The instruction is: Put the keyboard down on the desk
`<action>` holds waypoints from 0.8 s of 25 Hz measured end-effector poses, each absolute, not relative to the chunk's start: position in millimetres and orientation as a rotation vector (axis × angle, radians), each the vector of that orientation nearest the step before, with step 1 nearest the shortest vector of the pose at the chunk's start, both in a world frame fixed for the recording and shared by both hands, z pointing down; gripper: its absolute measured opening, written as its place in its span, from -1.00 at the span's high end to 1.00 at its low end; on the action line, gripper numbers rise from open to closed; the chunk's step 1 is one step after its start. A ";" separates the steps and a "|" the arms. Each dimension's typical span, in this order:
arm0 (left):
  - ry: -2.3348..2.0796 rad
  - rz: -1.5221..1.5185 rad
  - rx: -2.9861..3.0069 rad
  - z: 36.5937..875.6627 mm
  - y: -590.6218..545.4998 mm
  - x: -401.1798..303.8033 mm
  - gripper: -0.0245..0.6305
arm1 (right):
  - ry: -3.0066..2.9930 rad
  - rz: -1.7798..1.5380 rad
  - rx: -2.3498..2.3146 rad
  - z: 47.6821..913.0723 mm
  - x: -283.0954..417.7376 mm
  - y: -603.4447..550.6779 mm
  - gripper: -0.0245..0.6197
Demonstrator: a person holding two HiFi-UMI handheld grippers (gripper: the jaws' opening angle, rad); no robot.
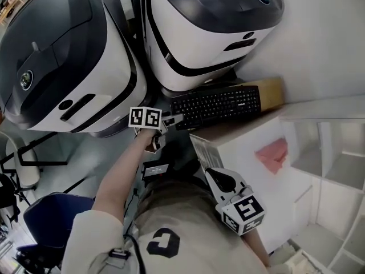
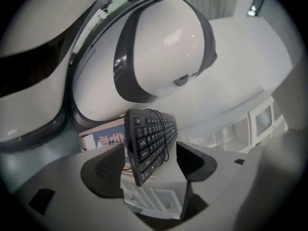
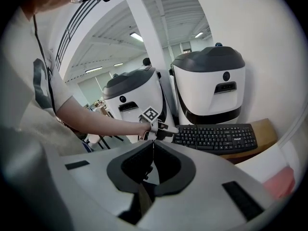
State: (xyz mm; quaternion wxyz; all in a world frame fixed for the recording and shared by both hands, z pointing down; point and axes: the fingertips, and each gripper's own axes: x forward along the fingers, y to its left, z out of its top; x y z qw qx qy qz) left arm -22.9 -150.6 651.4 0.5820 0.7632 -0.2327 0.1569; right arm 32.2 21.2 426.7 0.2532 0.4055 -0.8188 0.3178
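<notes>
A black keyboard (image 1: 217,104) lies flat with its cable draped over the keys, resting on a brown cardboard box (image 1: 272,91) and a white carton (image 1: 239,144). My left gripper (image 1: 174,120) is at the keyboard's left end. In the left gripper view that end of the keyboard (image 2: 151,141) stands between the wide-apart jaws of the left gripper (image 2: 149,160), and the pads are clear of it. My right gripper (image 1: 211,174) hangs close to my body, away from the keyboard, jaws shut on nothing. From the right gripper view the keyboard (image 3: 216,137) and the left gripper (image 3: 161,131) show beyond the right gripper (image 3: 153,143).
Two large white and dark-grey machines (image 1: 63,67) (image 1: 211,27) stand right behind the keyboard. A white shelf unit (image 1: 336,170) with a pink cloth (image 1: 274,153) fills the right side. A box with blue print (image 2: 103,139) lies under the keyboard's end. A blue chair (image 1: 51,216) stands at lower left.
</notes>
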 end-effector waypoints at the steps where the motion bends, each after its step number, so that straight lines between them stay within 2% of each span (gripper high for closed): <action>1: -0.542 0.324 1.746 656.3 -154.9 -19.9 -0.09 | -2.226 0.872 1.107 427.6 36.4 21.5 0.85; 11: -0.558 0.241 1.620 695.8 -161.6 8.3 -0.09 | -2.177 0.957 1.165 434.6 73.5 24.9 0.85; 12: -0.556 0.240 1.619 697.8 -160.9 9.4 -0.05 | -2.173 0.961 1.167 435.3 74.6 25.0 0.85; 16: -0.515 0.201 1.627 694.5 -161.8 14.8 0.34 | -2.169 0.965 1.172 437.0 76.5 21.5 0.85; 20: -0.498 0.196 1.637 692.9 -159.3 14.9 0.42 | -2.169 0.962 1.179 437.7 75.4 16.9 0.85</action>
